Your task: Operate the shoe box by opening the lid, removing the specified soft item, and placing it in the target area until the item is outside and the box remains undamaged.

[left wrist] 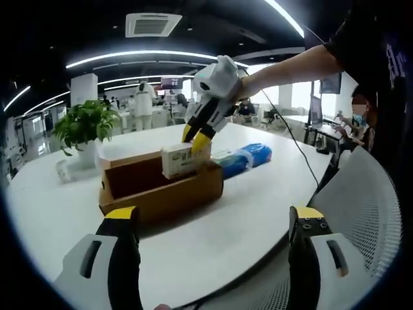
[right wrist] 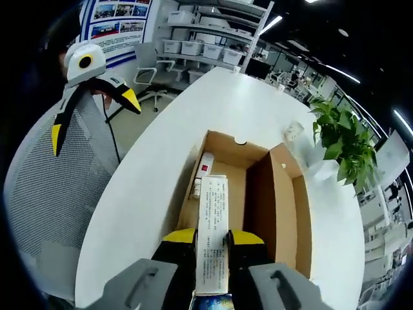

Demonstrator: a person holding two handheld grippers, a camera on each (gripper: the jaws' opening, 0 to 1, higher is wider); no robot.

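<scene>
An open brown shoe box (left wrist: 161, 190) sits on the white round table (left wrist: 58, 200). My right gripper (left wrist: 194, 139) hangs over its far side, shut on a white soft pack (left wrist: 185, 159) that is held upright above the box rim. In the right gripper view the same pack (right wrist: 213, 232) stands between my right gripper (right wrist: 213, 237), above the open box (right wrist: 258, 187), whose lid flap lies open to the right. Another small white item (right wrist: 205, 169) lies inside the box. My left gripper (left wrist: 213, 219) is open near the table edge with nothing in it, and appears again as the left gripper (right wrist: 95, 119), apart from the box.
A blue and white packet (left wrist: 245, 158) lies on the table behind the box. A potted plant (left wrist: 84, 129) stands at the far side, seen too as the plant (right wrist: 342, 139). A grey mesh chair (right wrist: 58, 187) stands by the table edge. Shelves and people fill the background.
</scene>
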